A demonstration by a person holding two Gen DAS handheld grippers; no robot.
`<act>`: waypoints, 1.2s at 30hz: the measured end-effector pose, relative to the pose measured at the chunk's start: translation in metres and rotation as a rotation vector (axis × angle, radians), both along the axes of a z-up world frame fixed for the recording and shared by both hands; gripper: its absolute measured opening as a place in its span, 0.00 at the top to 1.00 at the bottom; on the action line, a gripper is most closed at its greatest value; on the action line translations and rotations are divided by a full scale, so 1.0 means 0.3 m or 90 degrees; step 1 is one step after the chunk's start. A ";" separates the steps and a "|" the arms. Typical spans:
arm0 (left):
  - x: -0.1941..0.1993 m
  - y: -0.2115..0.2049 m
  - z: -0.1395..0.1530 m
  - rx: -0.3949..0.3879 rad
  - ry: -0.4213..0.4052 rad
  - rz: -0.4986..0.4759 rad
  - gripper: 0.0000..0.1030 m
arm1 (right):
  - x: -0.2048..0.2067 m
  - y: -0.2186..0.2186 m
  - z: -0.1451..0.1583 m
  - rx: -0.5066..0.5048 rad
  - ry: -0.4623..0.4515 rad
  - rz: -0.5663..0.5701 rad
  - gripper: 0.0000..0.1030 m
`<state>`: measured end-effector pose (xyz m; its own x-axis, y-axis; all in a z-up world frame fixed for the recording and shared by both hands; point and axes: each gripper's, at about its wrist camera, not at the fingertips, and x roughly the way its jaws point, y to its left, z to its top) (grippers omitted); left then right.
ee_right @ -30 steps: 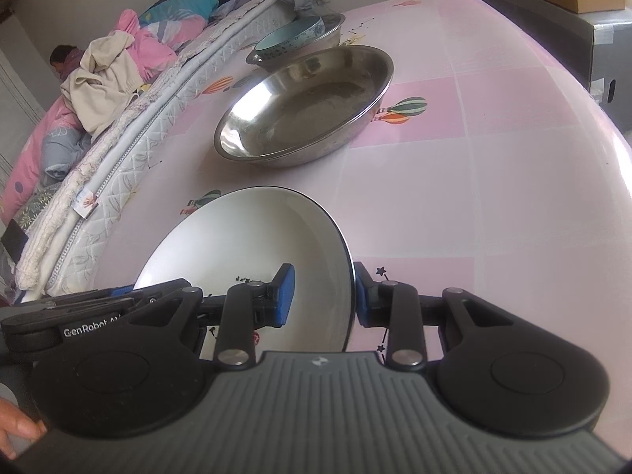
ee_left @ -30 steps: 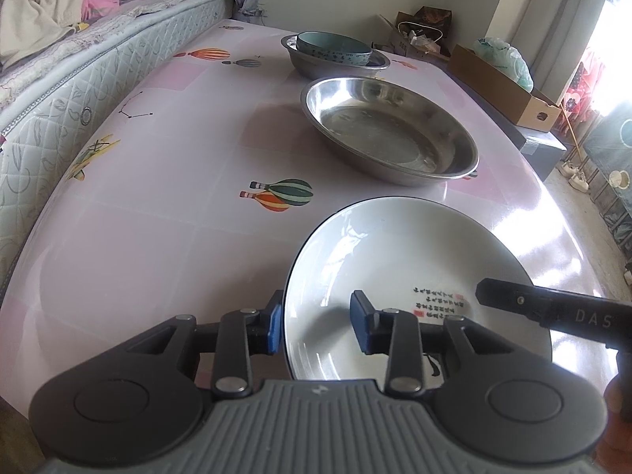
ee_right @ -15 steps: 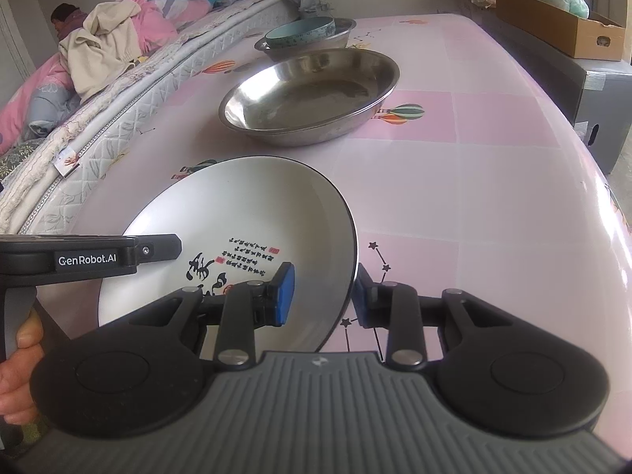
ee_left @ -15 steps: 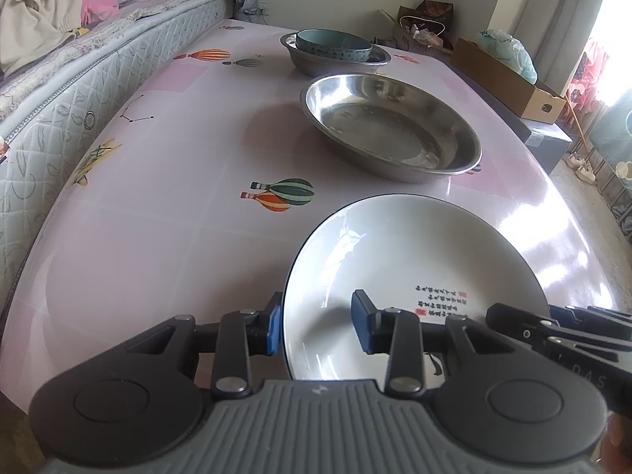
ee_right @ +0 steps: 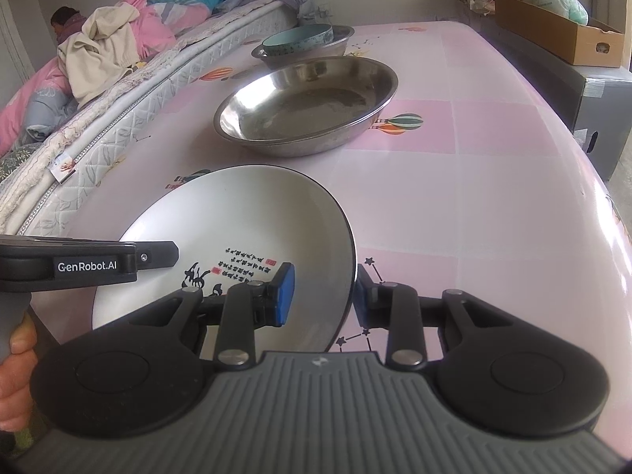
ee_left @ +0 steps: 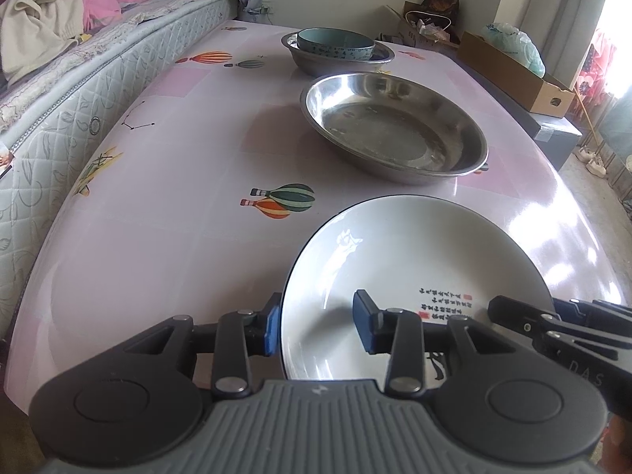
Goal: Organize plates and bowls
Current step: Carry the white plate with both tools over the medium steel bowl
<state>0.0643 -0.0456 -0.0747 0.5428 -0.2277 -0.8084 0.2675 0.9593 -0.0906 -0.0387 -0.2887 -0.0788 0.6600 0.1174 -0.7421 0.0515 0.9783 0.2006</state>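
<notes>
A white plate (ee_left: 414, 260) with a black rim and black calligraphy is at the near edge of the pink table. My left gripper (ee_left: 318, 326) has its jaws on either side of the plate's left rim, with a gap at the inner pad. My right gripper (ee_right: 322, 296) straddles the plate's (ee_right: 245, 229) right rim the same way. A large steel basin (ee_left: 395, 134) sits beyond the plate, empty. Farther back a teal bowl (ee_left: 335, 43) sits inside a smaller steel basin (ee_left: 339, 61). Both basins also show in the right wrist view, the large one (ee_right: 304, 106) in front.
A mattress (ee_left: 79, 91) with heaped clothes runs along the table's left side. A cardboard box (ee_left: 517, 75) with a plastic bag stands off the table's right edge. The tablecloth (ee_left: 177, 197) has balloon prints.
Both grippers and the plate have risen and tilted a little. The right wrist view has swung so the plate faces it more fully. The basins have not moved.
</notes>
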 end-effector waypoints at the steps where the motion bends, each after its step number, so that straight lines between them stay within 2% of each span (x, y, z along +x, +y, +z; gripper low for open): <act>1: 0.003 -0.003 0.001 0.002 0.000 0.000 0.62 | 0.003 -0.002 -0.001 0.001 -0.001 -0.001 0.71; 6: 0.013 -0.009 0.000 0.001 -0.001 -0.002 0.62 | 0.020 -0.014 -0.004 0.008 -0.004 -0.004 0.71; 8: 0.014 -0.008 0.000 0.000 -0.001 -0.004 0.62 | 0.022 -0.030 -0.005 0.029 0.000 -0.005 0.71; 15: 0.023 0.006 -0.005 -0.032 0.010 -0.010 0.60 | 0.025 -0.136 -0.025 0.186 0.023 -0.019 0.70; 17: 0.031 0.022 -0.009 -0.065 0.022 -0.013 0.55 | 0.029 -0.168 -0.042 0.242 0.025 -0.028 0.70; 21: 0.046 0.055 -0.015 -0.114 0.035 -0.023 0.54 | 0.035 -0.228 -0.088 0.351 0.028 -0.046 0.70; 26: 0.067 0.093 -0.024 -0.168 0.050 -0.021 0.55 | 0.047 -0.253 -0.125 0.418 0.029 -0.049 0.70; 29: 0.065 0.089 -0.026 -0.161 0.042 -0.018 0.55 | 0.063 -0.240 -0.127 0.409 0.023 -0.049 0.70; 36: 0.003 0.024 -0.025 -0.041 -0.040 -0.020 0.54 | 0.079 -0.101 -0.063 0.206 -0.016 -0.009 0.70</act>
